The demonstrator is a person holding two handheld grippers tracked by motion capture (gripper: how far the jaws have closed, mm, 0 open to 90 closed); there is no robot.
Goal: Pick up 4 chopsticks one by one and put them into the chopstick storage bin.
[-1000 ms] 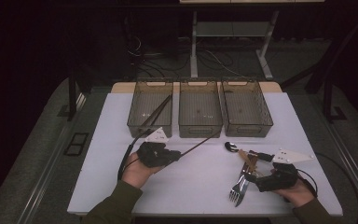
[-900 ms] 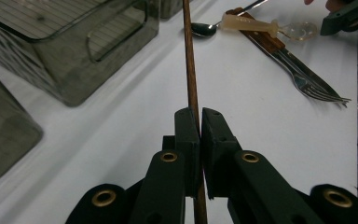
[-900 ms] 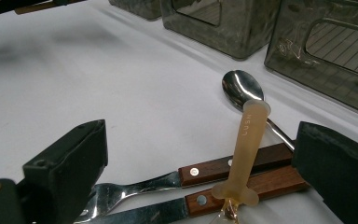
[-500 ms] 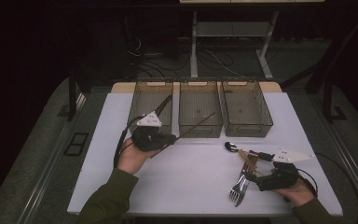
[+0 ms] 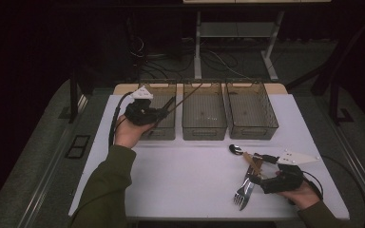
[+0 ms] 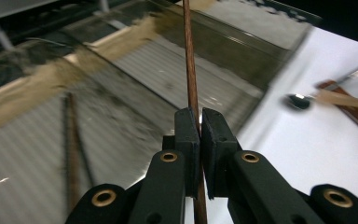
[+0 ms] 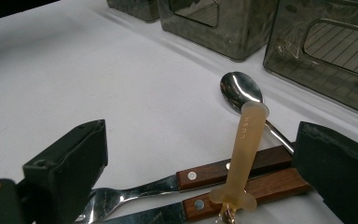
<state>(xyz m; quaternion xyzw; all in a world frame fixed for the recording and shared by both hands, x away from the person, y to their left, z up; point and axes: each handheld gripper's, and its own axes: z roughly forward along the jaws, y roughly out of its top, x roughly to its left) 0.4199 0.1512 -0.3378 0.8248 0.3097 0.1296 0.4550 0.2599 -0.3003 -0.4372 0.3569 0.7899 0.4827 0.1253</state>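
Left tongs [image 5: 164, 112]: raised over the left bin [image 5: 158, 114], clamped on a thin brown chopstick [image 6: 189, 70] whose far end slants toward the middle bin [image 5: 204, 111]; its tip is cut off in the left gripper view. Another dark stick [image 6: 71, 149] lies blurred in the left bin. Right tongs [image 7: 200, 182]: spread wide, low over the tabletop [image 5: 180, 175], straddling wooden-handled cutlery [image 7: 242, 170], a pale plastic piece [image 7: 244, 154] and a spoon [image 7: 240, 91] partly hidden beneath.

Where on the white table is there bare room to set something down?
The table is bare between the three bins and its near edge, left of the cutlery pile. Crowded spots: the pile by the right tool, and the bin row.
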